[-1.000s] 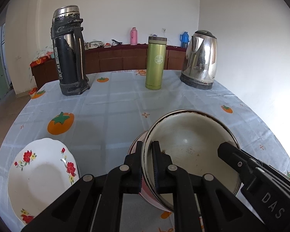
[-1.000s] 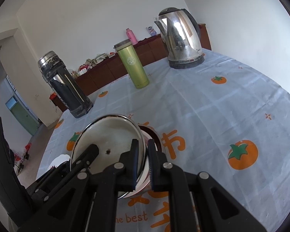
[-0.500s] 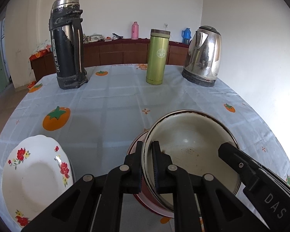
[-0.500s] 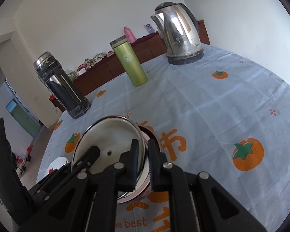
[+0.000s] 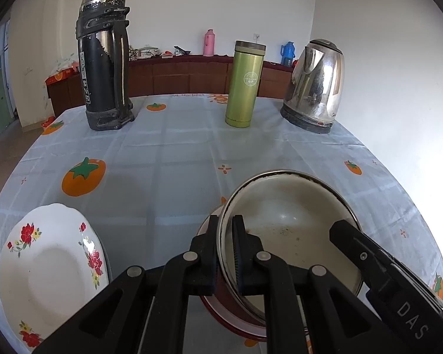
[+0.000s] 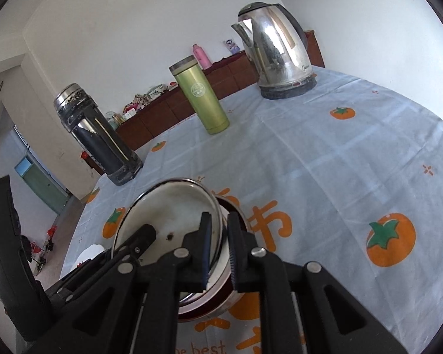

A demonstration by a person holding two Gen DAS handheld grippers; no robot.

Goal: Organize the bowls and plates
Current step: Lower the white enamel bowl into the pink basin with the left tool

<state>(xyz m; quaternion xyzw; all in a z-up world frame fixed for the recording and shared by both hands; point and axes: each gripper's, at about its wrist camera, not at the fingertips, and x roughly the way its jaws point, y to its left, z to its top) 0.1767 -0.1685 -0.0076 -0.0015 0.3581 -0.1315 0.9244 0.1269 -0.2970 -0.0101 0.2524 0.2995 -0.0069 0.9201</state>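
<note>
A white enamel bowl (image 5: 292,221) with a dark rim is held tilted between both grippers, just above a red-rimmed bowl (image 5: 221,306) on the table. My left gripper (image 5: 223,253) is shut on the enamel bowl's left rim. My right gripper (image 6: 218,250) is shut on its right rim; the bowl (image 6: 168,206) and the red-rimmed bowl (image 6: 218,298) show there too. A white plate with red flowers (image 5: 47,271) lies at the left near the table edge.
A black thermos (image 5: 103,67), a green flask (image 5: 245,85) and a steel kettle (image 5: 316,88) stand along the far side of the table. The tablecloth (image 5: 168,159) carries orange tomato prints. A wooden sideboard runs along the back wall.
Both grippers have kept their hold on the enamel bowl. The pair has shifted slightly, bringing the bowl closer over the red-rimmed bowl.
</note>
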